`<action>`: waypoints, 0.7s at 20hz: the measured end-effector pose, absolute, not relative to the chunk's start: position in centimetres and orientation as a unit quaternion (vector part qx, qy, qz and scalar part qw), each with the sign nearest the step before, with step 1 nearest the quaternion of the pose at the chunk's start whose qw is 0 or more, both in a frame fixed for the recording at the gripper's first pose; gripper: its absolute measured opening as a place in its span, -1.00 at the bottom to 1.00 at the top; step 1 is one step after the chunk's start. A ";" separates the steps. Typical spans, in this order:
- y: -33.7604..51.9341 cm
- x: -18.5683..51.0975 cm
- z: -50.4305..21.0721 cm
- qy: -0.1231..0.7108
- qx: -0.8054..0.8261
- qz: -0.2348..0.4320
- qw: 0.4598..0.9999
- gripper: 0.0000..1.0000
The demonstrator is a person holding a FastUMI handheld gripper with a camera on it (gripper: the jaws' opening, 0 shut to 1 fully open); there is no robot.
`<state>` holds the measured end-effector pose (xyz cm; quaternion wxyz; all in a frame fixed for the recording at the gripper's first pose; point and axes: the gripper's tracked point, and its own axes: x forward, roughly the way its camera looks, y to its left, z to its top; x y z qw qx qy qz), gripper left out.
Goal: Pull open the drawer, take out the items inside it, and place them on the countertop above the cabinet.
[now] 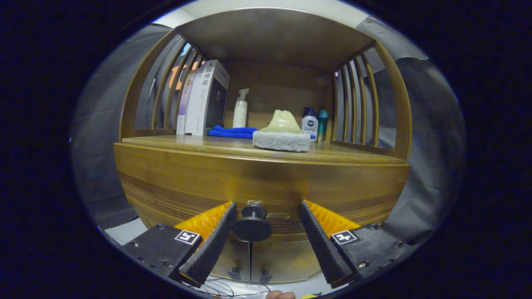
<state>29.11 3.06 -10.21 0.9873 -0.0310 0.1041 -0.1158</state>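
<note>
A wooden cabinet stands ahead with its drawer front (262,182) shut flush under the countertop (232,145). A black round knob (252,224) sticks out of the drawer front. My gripper (268,207) is open, and the knob sits between its two black fingers, close to the left finger (216,238), apart from the right finger (320,241). Neither finger presses on the knob. The drawer's inside is hidden.
On the countertop stand upright books (203,97) at the left, a blue cloth (230,132), a white spray bottle (240,109), a grey sponge block (282,140) with a pale green lump on it, and two small bottles (314,123). Slatted wooden sides and a top board enclose the shelf. Two lower doors (249,257) sit beneath the drawer.
</note>
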 end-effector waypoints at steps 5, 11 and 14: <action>3.4 28.9 -10.0 0.107 -0.014 -0.096 0.990 1.00; 3.6 21.8 -5.8 0.091 -0.022 -0.042 0.995 1.00; 3.3 14.6 -4.1 0.074 -0.038 -0.014 0.996 1.00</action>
